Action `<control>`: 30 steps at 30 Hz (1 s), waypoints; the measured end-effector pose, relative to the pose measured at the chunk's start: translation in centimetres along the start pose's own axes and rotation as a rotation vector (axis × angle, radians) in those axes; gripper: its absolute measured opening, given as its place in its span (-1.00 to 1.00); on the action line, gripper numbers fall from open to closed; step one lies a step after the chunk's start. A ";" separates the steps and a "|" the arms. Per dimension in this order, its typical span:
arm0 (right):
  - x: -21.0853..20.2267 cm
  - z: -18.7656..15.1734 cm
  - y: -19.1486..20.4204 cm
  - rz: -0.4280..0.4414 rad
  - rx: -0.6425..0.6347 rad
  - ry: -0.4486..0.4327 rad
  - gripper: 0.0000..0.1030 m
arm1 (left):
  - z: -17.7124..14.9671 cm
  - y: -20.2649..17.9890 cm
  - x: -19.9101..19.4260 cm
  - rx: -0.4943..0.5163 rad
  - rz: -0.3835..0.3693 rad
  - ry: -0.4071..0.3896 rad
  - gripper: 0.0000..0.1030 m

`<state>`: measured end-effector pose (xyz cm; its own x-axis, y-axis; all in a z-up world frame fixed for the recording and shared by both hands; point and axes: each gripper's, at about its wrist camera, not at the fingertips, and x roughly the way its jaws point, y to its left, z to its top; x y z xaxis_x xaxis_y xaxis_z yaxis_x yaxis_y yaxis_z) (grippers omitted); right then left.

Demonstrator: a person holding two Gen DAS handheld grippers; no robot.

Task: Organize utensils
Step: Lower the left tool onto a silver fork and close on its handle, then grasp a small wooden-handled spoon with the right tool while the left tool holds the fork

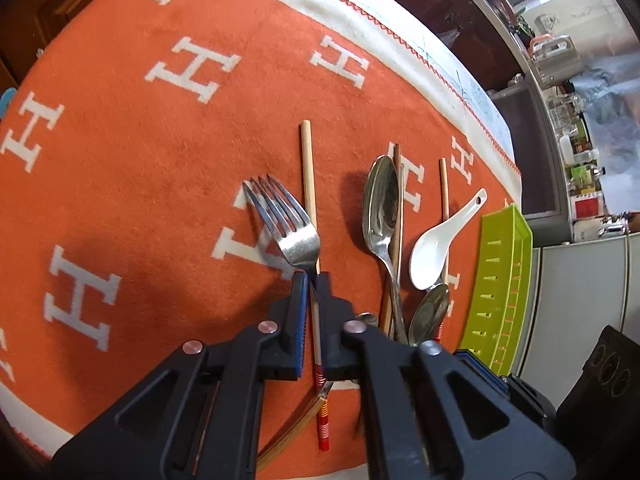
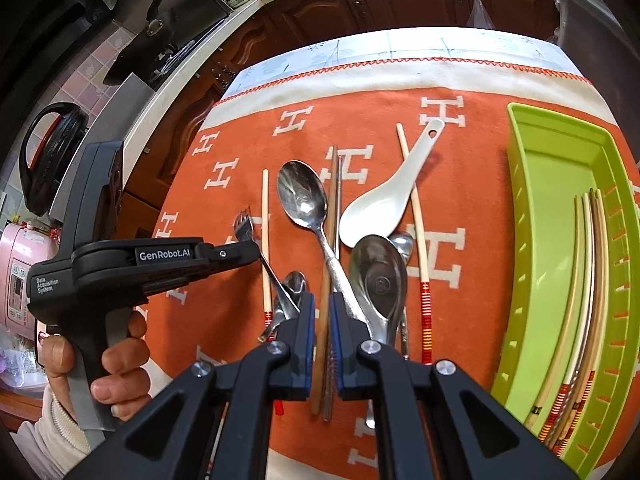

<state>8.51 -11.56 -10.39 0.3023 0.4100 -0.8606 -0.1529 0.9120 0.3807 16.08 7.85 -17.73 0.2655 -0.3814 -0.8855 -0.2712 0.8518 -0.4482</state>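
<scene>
Left hand-held gripper (image 1: 311,280): bottom centre of the left wrist view, fingers clamped on the neck of the fork (image 1: 286,224), just below its head. In the right wrist view it enters from the left edge, gripped by the person's hand (image 2: 116,360).
Fork: tines point toward the upper left of the left wrist view, head raised above the cloth; its handle runs back past the fingers.
Right hand-held gripper (image 2: 322,304): bottom centre of the right wrist view, fingers a narrow gap apart, on either side of a brown chopstick (image 2: 331,216) and a thin metal one lying against it; I cannot tell if the pads touch them.
Metal spoons: a large spoon (image 2: 302,196) lies bowl-up at centre frame, with its patterned handle running down toward the right gripper; a darker spoon (image 2: 378,276) lies just right of the fingers.
White ceramic spoon (image 2: 384,204): centre right, handle angled to the upper right, lying over a pale chopstick (image 2: 414,216) with red-striped end.
Lone chopstick (image 1: 308,172): beside the fork's head, running up the frame.
Green tray (image 2: 532,168): right edge of the right wrist view, with several chopsticks inside along its right side.
Orange cloth (image 1: 120,160): covers the counter, white H pattern, everything lies on it.
</scene>
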 end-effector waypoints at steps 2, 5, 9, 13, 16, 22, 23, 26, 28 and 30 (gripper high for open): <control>0.0 0.0 -0.1 -0.003 0.002 0.001 -0.86 | -0.1 0.1 0.2 -0.008 0.001 -0.007 -0.76; 0.0 0.0 -0.3 -0.004 0.006 0.004 -0.86 | -0.1 0.4 0.3 -0.021 -0.005 -0.012 -0.71; 0.3 -0.1 -0.4 -0.006 0.006 0.012 -0.86 | 0.0 0.5 0.4 -0.030 -0.019 -0.037 -0.71; 0.4 -0.3 -0.2 -0.010 -0.002 0.015 -0.86 | -0.1 0.6 0.7 -0.041 -0.055 -0.070 -0.71; 0.5 -0.4 -0.3 -0.018 -0.007 0.017 -0.86 | -0.1 0.8 0.9 -0.049 -0.088 -0.102 -0.71; 0.5 -0.6 -0.5 -0.027 -0.008 0.022 -0.86 | -0.1 1.0 1.3 -0.057 -0.148 -0.148 -0.71; 0.6 -0.7 -0.5 -0.027 -0.008 0.023 -0.86 | -0.1 1.1 1.3 -0.058 -0.153 -0.150 -0.76; 0.7 -0.7 -0.5 -0.030 -0.011 0.026 -0.86 | 0.0 1.3 1.6 -0.064 -0.144 -0.151 -0.96; 0.8 -0.7 -0.3 -0.028 -0.013 0.028 -0.86 | 0.0 1.4 1.6 -0.071 -0.143 -0.158 -0.97; 0.9 -0.6 -0.2 -0.027 -0.018 0.029 -0.86 | 0.0 1.4 1.3 -0.056 -0.133 -0.164 -0.97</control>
<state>8.20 -11.36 -11.45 0.2796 0.3842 -0.8799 -0.1621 0.9222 0.3512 16.03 8.52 -19.45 0.4480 -0.4220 -0.7882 -0.2737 0.7745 -0.5703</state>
